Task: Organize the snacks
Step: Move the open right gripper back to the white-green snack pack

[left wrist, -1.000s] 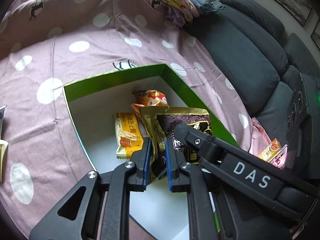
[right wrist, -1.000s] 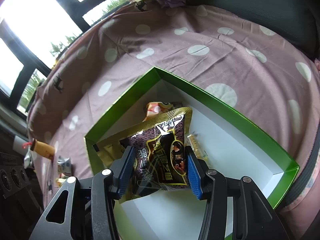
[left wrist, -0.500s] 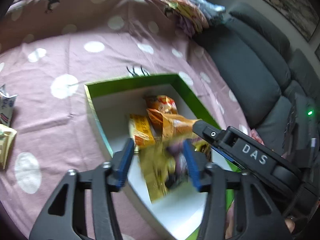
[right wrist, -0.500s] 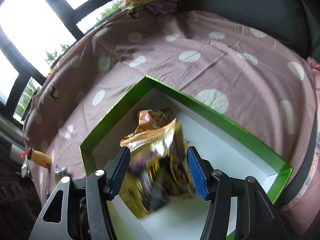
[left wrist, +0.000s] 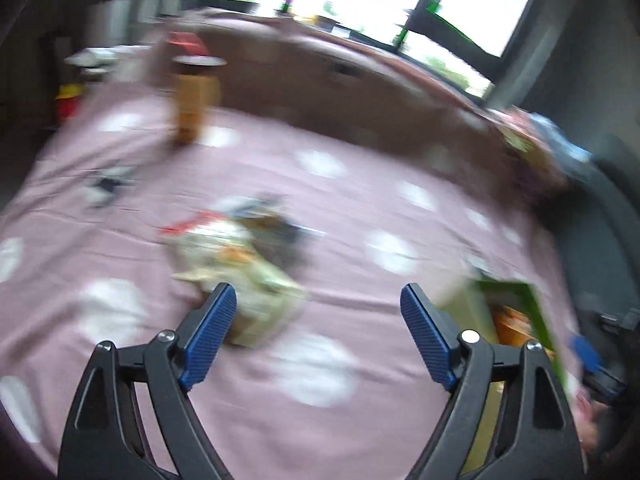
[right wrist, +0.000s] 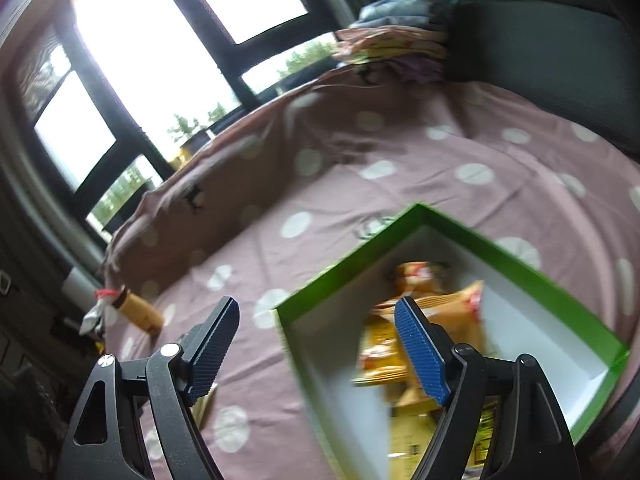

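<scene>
A green box [right wrist: 516, 264] with a white inside stands on the pink dotted cloth and holds several orange and yellow snack packets [right wrist: 424, 320]. My right gripper [right wrist: 316, 340] hovers over the box's near left corner, its jaws opening and nothing between them. In the blurred left wrist view my left gripper [left wrist: 318, 326] is over the cloth, jaws opening and bare. A loose heap of snack packets [left wrist: 244, 256] lies just past its left fingertip. The green box's corner [left wrist: 516, 300] shows at the right of that view.
An orange bottle [left wrist: 194, 104] stands upright at the far left of the cloth; it shows as the bottle [right wrist: 138, 312] at the left edge in the right wrist view. Folded cloths [right wrist: 396, 48] are stacked by the dark sofa [right wrist: 540, 32]. Windows lie behind.
Both grippers let go of the dark and gold packet, which dropped into the box. The left gripper swung left to the loose packets on the cloth; the right one rose and opened wider.
</scene>
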`<action>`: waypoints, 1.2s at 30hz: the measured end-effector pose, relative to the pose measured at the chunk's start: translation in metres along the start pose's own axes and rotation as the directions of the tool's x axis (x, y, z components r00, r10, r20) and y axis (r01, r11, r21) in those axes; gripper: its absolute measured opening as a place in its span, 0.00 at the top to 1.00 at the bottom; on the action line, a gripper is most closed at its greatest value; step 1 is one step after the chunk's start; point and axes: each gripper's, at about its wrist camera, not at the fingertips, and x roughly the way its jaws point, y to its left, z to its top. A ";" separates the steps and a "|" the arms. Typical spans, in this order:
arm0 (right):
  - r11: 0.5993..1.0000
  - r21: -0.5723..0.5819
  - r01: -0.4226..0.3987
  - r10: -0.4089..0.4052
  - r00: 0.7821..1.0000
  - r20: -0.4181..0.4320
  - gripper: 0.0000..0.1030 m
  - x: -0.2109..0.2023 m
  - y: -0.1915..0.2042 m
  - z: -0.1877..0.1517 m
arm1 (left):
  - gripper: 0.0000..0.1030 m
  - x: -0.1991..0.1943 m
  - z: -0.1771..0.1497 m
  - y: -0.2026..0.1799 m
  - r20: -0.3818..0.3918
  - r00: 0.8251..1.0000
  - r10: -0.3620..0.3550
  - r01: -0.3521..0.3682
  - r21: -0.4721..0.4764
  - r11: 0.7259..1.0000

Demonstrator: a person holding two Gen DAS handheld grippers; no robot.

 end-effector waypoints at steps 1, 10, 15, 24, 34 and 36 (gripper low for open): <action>1.000 -0.013 -0.004 0.004 1.000 -0.004 0.21 0.003 0.007 -0.002 | 0.18 0.003 0.002 0.012 -0.005 0.999 0.044 -0.044 -0.015 0.999; 0.979 -0.203 0.006 -0.034 0.991 -0.133 0.20 0.059 0.082 -0.040 | 0.18 0.016 0.007 0.094 -0.065 0.992 0.108 -0.119 -0.194 0.974; 0.971 -0.229 -0.063 0.013 0.976 -0.215 0.20 0.087 0.108 -0.056 | 0.17 0.030 0.003 0.106 -0.118 0.989 0.084 -0.107 -0.204 0.973; 0.920 -0.238 -0.311 0.197 0.893 -0.404 0.20 0.142 0.156 -0.084 | 0.18 0.043 -0.002 0.111 -0.152 0.987 0.053 -0.085 -0.214 0.973; 0.890 -0.276 -0.362 0.178 0.836 -0.520 0.45 0.198 0.187 -0.109 | 0.32 0.062 -0.005 0.099 -0.175 0.984 -0.028 -0.009 -0.208 0.978; 0.891 -0.258 -0.374 0.181 0.813 -0.554 0.48 0.205 0.185 -0.115 | 0.37 0.066 -0.005 0.094 -0.182 0.983 -0.025 -0.010 -0.190 0.982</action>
